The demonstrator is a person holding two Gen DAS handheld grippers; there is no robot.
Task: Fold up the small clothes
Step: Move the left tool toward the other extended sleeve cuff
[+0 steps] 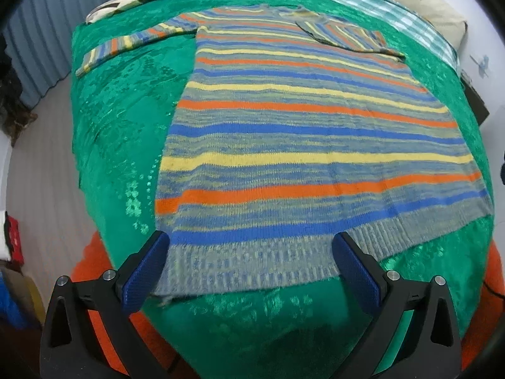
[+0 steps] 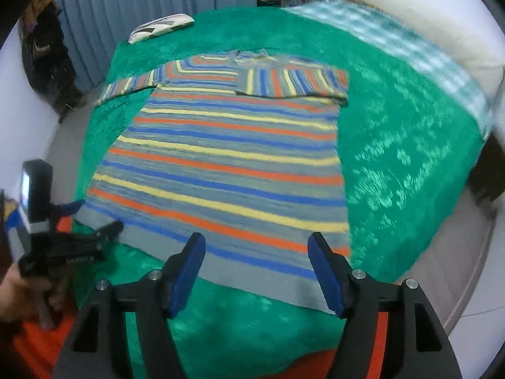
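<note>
We've got the left gripper (image 1: 251, 265) spread wide over the sweater's (image 1: 303, 139) ribbed hem, nothing between its pads (image 1: 143, 274), which sit just over the knit. Our right gripper (image 2: 256, 268) gapes wide too, empty, near the hem's right corner. The sweater lies flat on the green blanket (image 2: 404, 164), one sleeve (image 2: 293, 83) folded across the chest, the other sleeve (image 1: 126, 42) stretched out left. Far off, a pillow (image 2: 162, 27).

No words or numbers can be read here. The left gripper (image 2: 94, 218), off to the left of the right claw, has some small white letters on its black body, but they are too blurry to read.
</note>
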